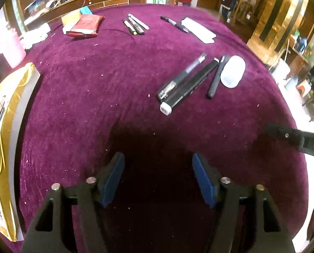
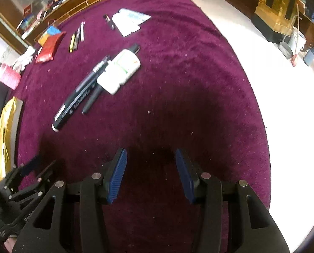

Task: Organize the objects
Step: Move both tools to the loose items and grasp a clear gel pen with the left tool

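Observation:
On the purple tablecloth (image 1: pixel 93 94) lie a thick black marker with a white cap (image 1: pixel 188 84), a clear-capped pen (image 1: pixel 181 77), a slim black pen (image 1: pixel 217 77) and a white oval case (image 1: pixel 234 71), side by side. The same group shows in the right wrist view: marker (image 2: pixel 72 107), white case (image 2: pixel 120 71). Further back lie three pens (image 1: pixel 136 25), a black pen (image 1: pixel 175 23), a white booklet (image 1: pixel 199 30) and a red pouch (image 1: pixel 86 25). My left gripper (image 1: pixel 158 179) is open and empty above bare cloth. My right gripper (image 2: pixel 150 175) is open and empty.
A yellow envelope (image 1: pixel 3 137) lies at the table's left edge and a pink object (image 1: pixel 13 46) beyond it. The right gripper's body (image 1: pixel 300 140) enters the left view at right; the left gripper (image 2: pixel 30 179) shows at lower left. The table's right edge drops to white floor (image 2: pixel 273 73).

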Demonstrator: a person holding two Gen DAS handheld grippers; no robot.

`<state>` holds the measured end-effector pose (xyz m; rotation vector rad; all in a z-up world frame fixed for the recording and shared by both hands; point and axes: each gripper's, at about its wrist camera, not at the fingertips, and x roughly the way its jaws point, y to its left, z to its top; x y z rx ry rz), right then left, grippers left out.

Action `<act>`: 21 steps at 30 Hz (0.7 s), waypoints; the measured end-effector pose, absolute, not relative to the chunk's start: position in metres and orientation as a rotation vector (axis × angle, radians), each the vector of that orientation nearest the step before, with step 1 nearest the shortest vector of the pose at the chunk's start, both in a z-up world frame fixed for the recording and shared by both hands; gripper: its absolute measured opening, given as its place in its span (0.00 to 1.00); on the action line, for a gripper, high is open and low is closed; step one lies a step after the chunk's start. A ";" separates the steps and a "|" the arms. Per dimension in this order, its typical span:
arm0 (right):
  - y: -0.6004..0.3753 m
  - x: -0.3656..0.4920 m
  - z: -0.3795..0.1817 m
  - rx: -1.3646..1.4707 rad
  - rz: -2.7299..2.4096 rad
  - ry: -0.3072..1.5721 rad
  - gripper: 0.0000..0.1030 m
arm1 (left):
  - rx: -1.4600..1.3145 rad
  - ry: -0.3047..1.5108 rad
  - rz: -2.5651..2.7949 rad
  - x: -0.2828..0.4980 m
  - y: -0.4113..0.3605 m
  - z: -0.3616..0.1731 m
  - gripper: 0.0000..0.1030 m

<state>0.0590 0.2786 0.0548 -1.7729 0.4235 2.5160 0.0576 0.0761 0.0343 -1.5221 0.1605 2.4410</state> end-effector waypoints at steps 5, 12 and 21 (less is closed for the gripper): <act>0.272 0.059 0.054 -1.770 2.539 0.368 0.57 | -1.506 0.230 2.449 0.063 0.087 0.030 0.82; 0.258 0.060 0.051 -1.766 2.568 0.285 0.78 | -1.546 0.195 2.483 0.058 0.083 0.025 0.98; 0.242 0.055 0.044 -1.784 2.578 0.164 0.97 | -1.540 0.184 2.498 0.059 0.083 0.025 0.99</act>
